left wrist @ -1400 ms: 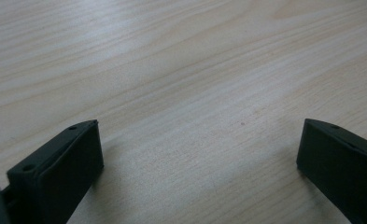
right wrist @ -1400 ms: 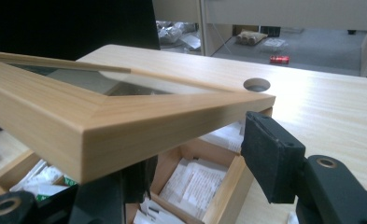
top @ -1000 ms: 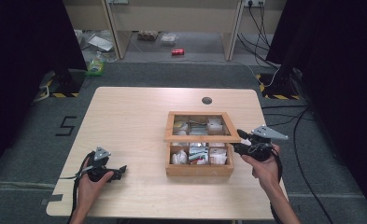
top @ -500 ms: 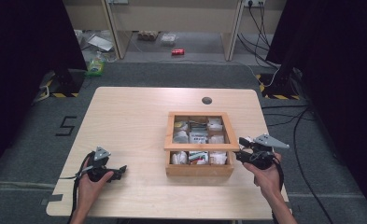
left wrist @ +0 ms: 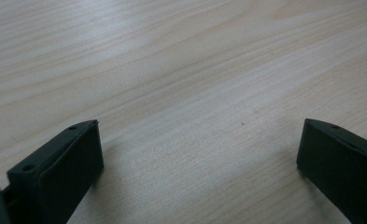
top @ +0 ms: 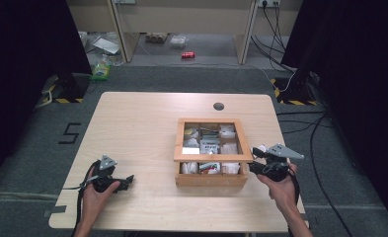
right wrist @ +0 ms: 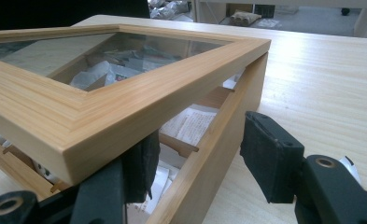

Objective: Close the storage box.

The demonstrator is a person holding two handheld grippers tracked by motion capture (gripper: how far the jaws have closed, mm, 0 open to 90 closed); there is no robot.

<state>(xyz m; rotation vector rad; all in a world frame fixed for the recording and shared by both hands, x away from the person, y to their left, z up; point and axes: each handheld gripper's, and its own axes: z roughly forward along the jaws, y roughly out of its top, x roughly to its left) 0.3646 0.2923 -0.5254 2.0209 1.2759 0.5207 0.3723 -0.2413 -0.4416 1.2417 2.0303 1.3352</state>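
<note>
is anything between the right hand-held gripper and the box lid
Nothing visible. The right hand-held gripper is already at the lid, one jaw under its raised corner, the other outside the box wall.

Box lid (top: 213,157) now lifted higher at front; R gripper (top: 254,159) slid slightly nearer under lid's corner.

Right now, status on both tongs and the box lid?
Left tongs open over bare table. Right tongs open, straddling the wooden box side wall, one jaw under the raised glass lid. Nothing in the way.
</note>
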